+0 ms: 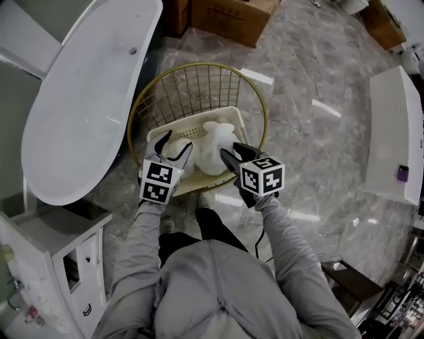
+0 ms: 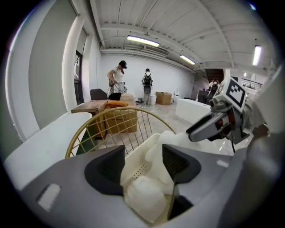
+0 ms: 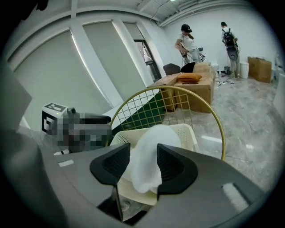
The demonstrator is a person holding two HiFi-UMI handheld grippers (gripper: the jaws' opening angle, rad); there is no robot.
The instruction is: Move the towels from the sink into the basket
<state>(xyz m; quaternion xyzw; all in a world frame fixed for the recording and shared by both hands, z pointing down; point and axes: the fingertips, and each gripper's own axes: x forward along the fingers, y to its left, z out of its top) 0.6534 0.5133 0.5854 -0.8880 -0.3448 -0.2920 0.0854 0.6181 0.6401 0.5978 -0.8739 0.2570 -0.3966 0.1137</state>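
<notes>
**Head view.** The left gripper [image 1: 175, 142] and the right gripper [image 1: 228, 152] are held over a cream perforated basket [image 1: 202, 184]. This basket is set within the ring of a gold wire basket [image 1: 199, 68] on the marble floor [image 1: 318, 132]. White towels [image 1: 215, 142] are piled in the cream basket, between the two grippers. A white bathtub [image 1: 86, 99] is seen at the left and cardboard boxes [image 1: 232, 16] at the far side.

**Left gripper view.** The jaws of the left gripper [image 2: 142, 162] are held moderately apart and are clamped on nothing. A crumpled towel [image 2: 144, 196] is seen through the gap, lying in the cream perforated basket [image 2: 140, 169]. At the right, the right gripper [image 2: 198, 129] is shown with its tip against a taller white towel [image 2: 156, 147].

**Right gripper view.** The jaws of the right gripper [image 3: 143, 162] are held at a narrow gap, which is filled by the white towel [image 3: 147, 151]. Both pads are touched by the cloth. Its lower end is draped at the near rim of the cream perforated basket [image 3: 187, 131], and the gold wire basket [image 3: 178, 89] is seen behind.
</notes>
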